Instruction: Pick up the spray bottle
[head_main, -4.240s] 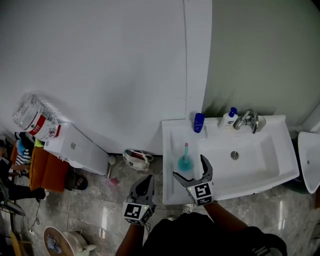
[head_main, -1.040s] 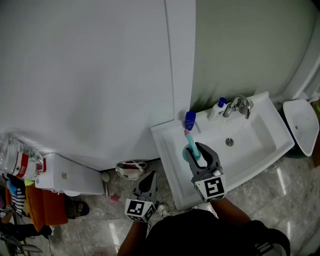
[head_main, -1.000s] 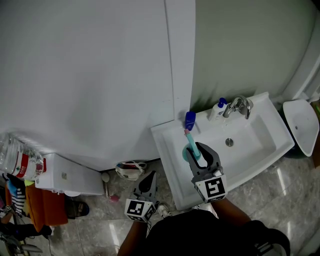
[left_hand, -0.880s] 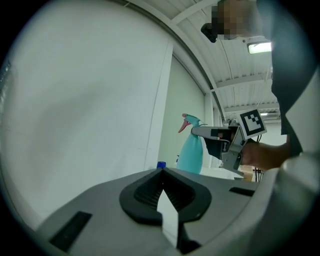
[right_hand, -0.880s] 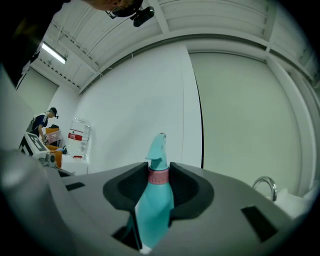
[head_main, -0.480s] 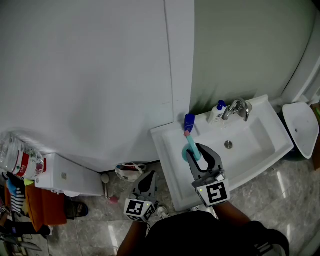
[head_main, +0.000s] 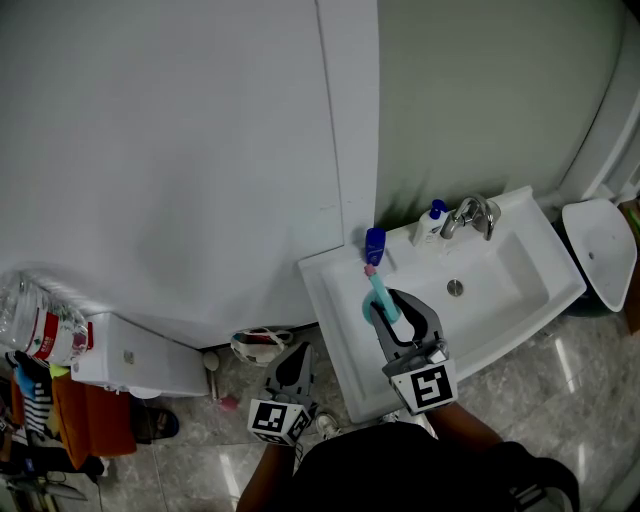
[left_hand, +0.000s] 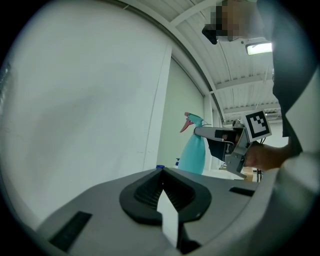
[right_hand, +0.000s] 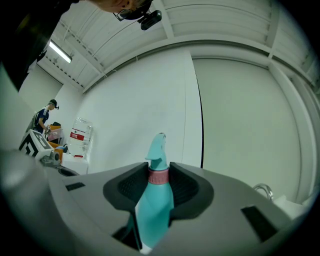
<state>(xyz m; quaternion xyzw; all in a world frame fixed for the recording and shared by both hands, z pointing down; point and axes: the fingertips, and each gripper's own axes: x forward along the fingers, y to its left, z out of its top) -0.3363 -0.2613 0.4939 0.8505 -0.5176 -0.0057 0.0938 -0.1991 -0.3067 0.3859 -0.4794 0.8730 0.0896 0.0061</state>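
Note:
The teal spray bottle (head_main: 379, 291) with its pink collar and trigger hangs over the left ledge of the white sink (head_main: 520, 300). My right gripper (head_main: 393, 303) is shut on its neck; in the right gripper view the jaws of the right gripper (right_hand: 159, 176) pinch the spray bottle (right_hand: 155, 200) just below the collar. The left gripper view shows the spray bottle (left_hand: 192, 152) upright, held by the right gripper (left_hand: 202, 131). My left gripper (head_main: 297, 352) hangs low, left of the sink, shut with nothing in it; the left gripper (left_hand: 162, 172) points at the wall.
A dark blue bottle (head_main: 374, 244), a soap dispenser (head_main: 428, 222) and a chrome tap (head_main: 470, 213) stand along the sink's back edge. A toilet (head_main: 597, 240) is at the right. A white box (head_main: 140, 355), a large water bottle (head_main: 35, 325) and a bag (head_main: 258, 345) lie at the left.
Four seconds ago the right gripper stood open beside the bottle on the sink ledge; now it is shut on the neck. Over the last second the bottle rose slightly.

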